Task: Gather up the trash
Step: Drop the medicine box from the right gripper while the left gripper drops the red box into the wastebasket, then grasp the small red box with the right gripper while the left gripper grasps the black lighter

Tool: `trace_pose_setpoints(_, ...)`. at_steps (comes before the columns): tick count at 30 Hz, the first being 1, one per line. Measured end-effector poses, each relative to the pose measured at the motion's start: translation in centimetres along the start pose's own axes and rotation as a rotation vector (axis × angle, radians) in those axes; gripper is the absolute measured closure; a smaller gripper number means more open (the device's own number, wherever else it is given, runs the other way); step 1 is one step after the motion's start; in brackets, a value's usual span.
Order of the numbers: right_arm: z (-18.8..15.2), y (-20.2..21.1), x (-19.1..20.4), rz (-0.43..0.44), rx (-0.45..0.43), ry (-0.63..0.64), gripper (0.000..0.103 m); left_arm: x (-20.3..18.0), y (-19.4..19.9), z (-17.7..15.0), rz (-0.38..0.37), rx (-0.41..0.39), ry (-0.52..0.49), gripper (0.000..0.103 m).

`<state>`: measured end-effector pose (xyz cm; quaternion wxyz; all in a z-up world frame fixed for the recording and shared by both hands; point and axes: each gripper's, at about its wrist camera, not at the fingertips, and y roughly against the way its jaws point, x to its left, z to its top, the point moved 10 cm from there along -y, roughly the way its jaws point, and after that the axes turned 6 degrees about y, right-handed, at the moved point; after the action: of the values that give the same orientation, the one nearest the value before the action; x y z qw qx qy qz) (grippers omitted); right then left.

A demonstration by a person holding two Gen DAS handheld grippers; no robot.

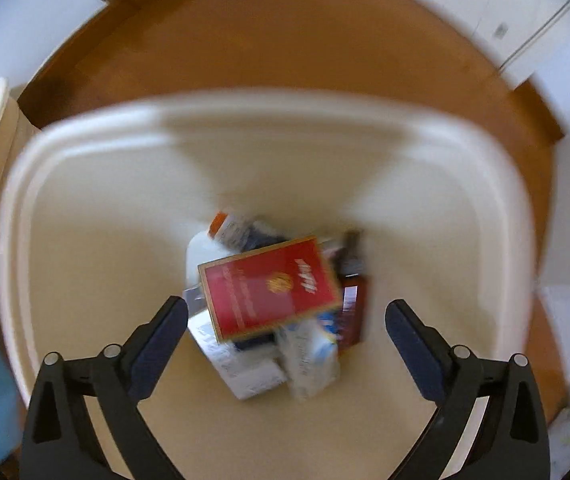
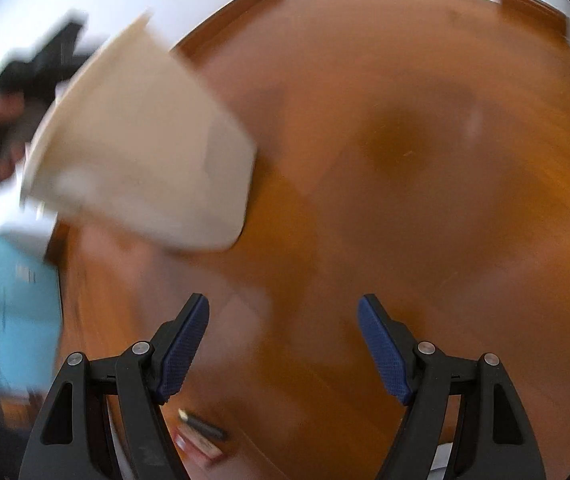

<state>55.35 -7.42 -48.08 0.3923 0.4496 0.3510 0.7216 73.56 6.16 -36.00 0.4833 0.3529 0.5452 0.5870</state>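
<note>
In the left wrist view the bin (image 1: 85, 200) stands on the floor (image 1: 285, 40) directly below the left gripper (image 1: 287, 316), whose spread fingers frame a heap at the bin's bottom: a flat box (image 1: 269, 286) lies on top, a jug (image 1: 201, 256) behind and to its left, a carton (image 1: 245, 372) under its near edge (the rest is too blurred to name). In the right wrist view the bin (image 2: 145, 152) sits upper left, well apart from the right gripper (image 2: 283, 320), which hangs over bare floor (image 2: 405, 160).
</note>
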Motion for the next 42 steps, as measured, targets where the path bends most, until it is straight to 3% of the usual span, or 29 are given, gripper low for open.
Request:
trace_pose_setpoints(2, -1.3, -1.3, 2.1, 0.018, 0.034, 0.14, 0.024, -0.5, 4.7, -1.5, -0.09, -0.115, 0.005, 0.002)
trace_pose_setpoints(5, -5.0, -3.7, 6.3, 0.074, 0.118, 0.399, 0.024, 0.4, 9.9, -6.3, -0.144, -0.246, -0.003, 0.0)
trace_pose_setpoints(8, -9.1, -5.2, 10.9, 0.175, 0.185, 0.624, 0.024, 3.6, 10.8, -13.3, -0.131, -0.264, 0.069, 0.0)
trace_pose_setpoints(11, -11.3, -6.4, 13.3, 0.196, 0.206, 0.739, 0.025, 7.3, 8.7, -20.3, -0.057, -0.23, 0.211, 0.0)
trace_pose_setpoints(16, -14.9, -6.2, 18.2, 0.223, 0.167, 0.926, 0.027, 12.0, 0.4, -31.6, 0.033, -0.01, 0.504, 0.001)
trace_pose_setpoints(19, -19.7, -6.4, 20.1, 0.196, 0.183, 1.132, 0.029, 14.3, -2.2, -36.0, 0.092, 0.048, 0.548, 0.0)
trace_pose_setpoints(21, -22.6, -7.6, 20.7, 0.151, 0.203, 1.253, 0.041, 14.5, -3.7, -37.2, 0.109, 0.078, 0.518, 0.001)
trace_pose_setpoints(23, -23.8, -8.0, 20.9, 0.135, 0.2, 1.293, 0.051, 14.5, -4.7, -38.1, 0.118, 0.103, 0.485, 0.0)
trace_pose_setpoints(25, -24.2, -9.0, 20.9, 0.09, 0.195, 1.32, 0.054, 14.8, -5.5, -38.9, 0.119, 0.11, 0.465, 0.0)
trace_pose_setpoints(28, -24.0, -9.8, 20.7, 0.049, 0.184, 1.339, 0.054, 14.0, -6.3, -39.5, 0.109, 0.127, 0.436, 0.001)
trace_pose_setpoints(31, -24.5, -11.0, 20.1, 0.022, 0.236, 1.329, 0.055, 13.6, -6.7, -39.4, 0.105, 0.14, 0.413, 0.0)
trace_pose_setpoints(33, -24.6, -11.2, 19.4, 0.029, 0.261, 1.302, 0.059, 13.7, -6.9, -39.8, 0.102, 0.145, 0.41, 0.001)
trace_pose_setpoints(35, -24.7, -11.2, 19.0, 0.044, 0.267, 1.279, 0.073, 13.3, -7.3, -39.6, 0.093, 0.153, 0.403, 0.001)
trace_pose_setpoints(37, -24.5, -11.0, 18.8, 0.055, 0.262, 1.261, 0.074, 12.8, -8.0, -39.3, 0.06, 0.171, 0.388, 0.001)
trace_pose_setpoints(40, -23.0, -9.7, 17.6, 0.07, 0.259, 1.177, 0.074, 12.1, -9.1, -39.2, 0.018, 0.178, 0.425, 0.001)
trace_pose_setpoints(42, -20.5, -7.5, 15.4, 0.07, 0.245, 1.023, 0.074, 11.3, -9.9, -39.2, -0.079, 0.187, 0.57, 0.001)
